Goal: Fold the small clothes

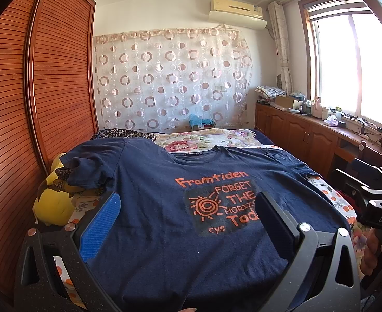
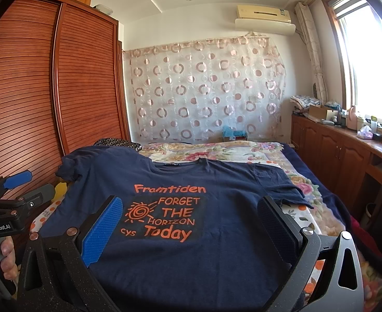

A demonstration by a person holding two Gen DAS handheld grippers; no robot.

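A navy T-shirt (image 1: 149,208) lies spread front-up on the bed (image 1: 243,136), its collar toward the far end where a circle-patterned curtain (image 1: 172,78) hangs on the wall, its hem nearest the cameras. The orange print on its chest reads "Framtiden / FORGET THE HORIZON / Today", with a spiral sun beside the words. The shirt's sleeve on the wardrobe (image 1: 34,91) side is bunched and rumpled, and just beside that sleeve a yellow plush toy (image 1: 53,205) sits between shirt and wardrobe. The opposite sleeve lies flatter, reaching toward the wooden cabinets (image 1: 295,132) under the window (image 1: 360,65). A floral quilt (image 1: 206,137) covers the bed beyond the shirt's collar. The left gripper (image 1: 188,208) hovers above the shirt's lower half with its fingers (image 1: 101,223) spread wide apart, holding nothing; one finger carries a blue pad, the other a dark one. The right gripper (image 2: 191,215) hangs over the shirt's lower half likewise, fingers (image 2: 102,231) set well apart and empty, framing the print between them. In the right wrist view the left gripper shows at the shirt's wardrobe side, a hand (image 2: 1,257) wrapped round its handle.
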